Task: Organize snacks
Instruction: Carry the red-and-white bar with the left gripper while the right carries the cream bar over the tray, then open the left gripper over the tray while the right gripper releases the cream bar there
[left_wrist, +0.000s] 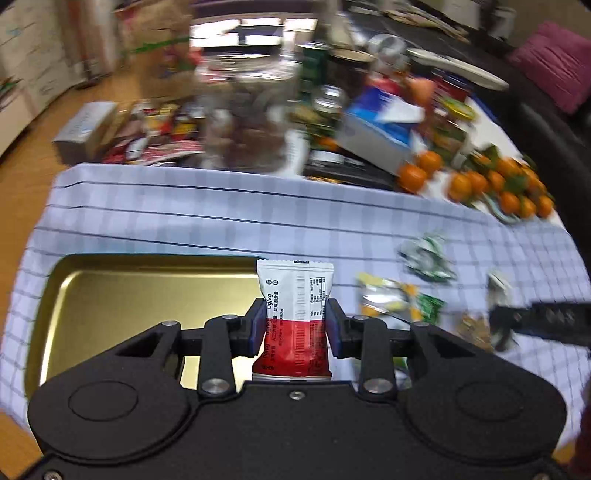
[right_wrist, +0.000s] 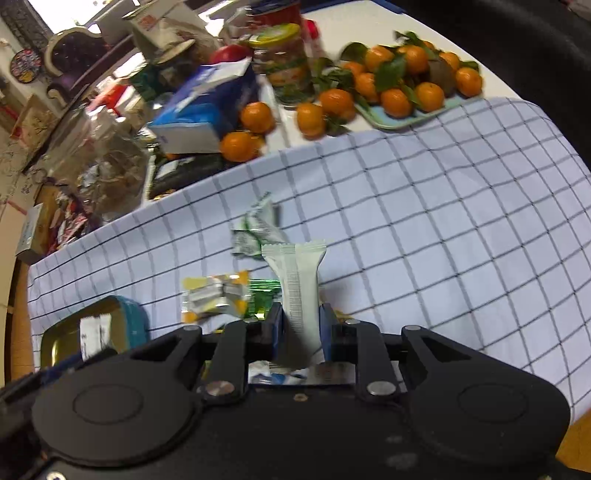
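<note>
The left gripper (left_wrist: 295, 325) pinched a red-and-white packet (left_wrist: 295, 310), long axis upright, at the tin's (left_wrist: 110, 295) right edge in the frame's lower left. The right gripper (right_wrist: 301, 332) pinched a white packet (right_wrist: 299, 280); the tin sat farther off, lower left.

Beyond my checked cloth (right_wrist: 424, 229): mandarins with leaves (right_wrist: 399, 85) piled on a pale green plate (right_wrist: 413, 118) at its far edge; four loose mandarins (right_wrist: 255, 116) left of the plate; a blue-and-white carton (right_wrist: 207, 107) and a yellow-lidded jar (right_wrist: 284, 62) behind those.
</note>
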